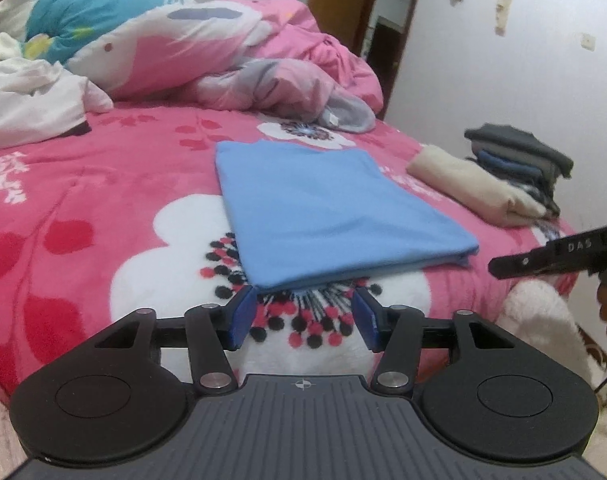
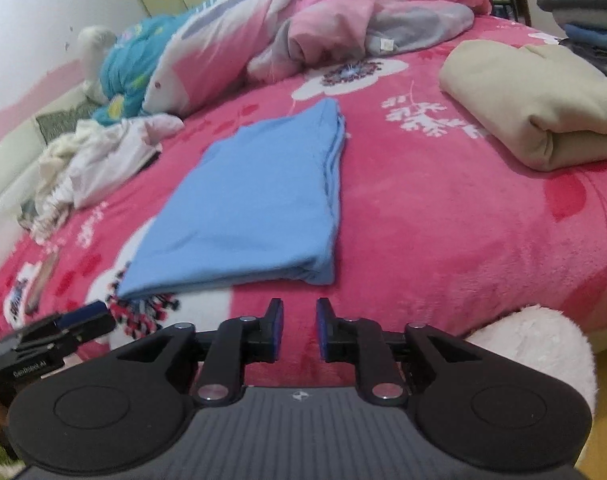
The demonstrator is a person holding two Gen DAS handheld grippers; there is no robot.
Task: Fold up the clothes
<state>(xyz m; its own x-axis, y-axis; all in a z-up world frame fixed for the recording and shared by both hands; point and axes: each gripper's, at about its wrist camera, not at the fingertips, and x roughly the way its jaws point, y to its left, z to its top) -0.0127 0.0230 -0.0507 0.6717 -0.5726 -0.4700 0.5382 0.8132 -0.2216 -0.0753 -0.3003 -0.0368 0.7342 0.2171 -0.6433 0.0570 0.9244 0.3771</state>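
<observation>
A light blue garment (image 1: 327,208) lies folded into a flat rectangle on the pink floral bed cover (image 1: 103,208). It also shows in the right wrist view (image 2: 247,208). My left gripper (image 1: 305,312) is open and empty, just short of the garment's near edge. My right gripper (image 2: 297,328) is open with a narrower gap, empty, just short of the garment's near right corner. The right gripper also shows in the left wrist view (image 1: 543,256) at the right edge. The left gripper shows in the right wrist view (image 2: 63,332) at lower left.
A folded beige garment (image 2: 543,100) and a stack of dark folded clothes (image 1: 523,160) lie at the bed's right side. A rumpled pink quilt (image 1: 223,52) fills the far side. White unfolded clothes (image 1: 31,100) lie at the left. A white fluffy item (image 2: 535,344) sits at the bed's near edge.
</observation>
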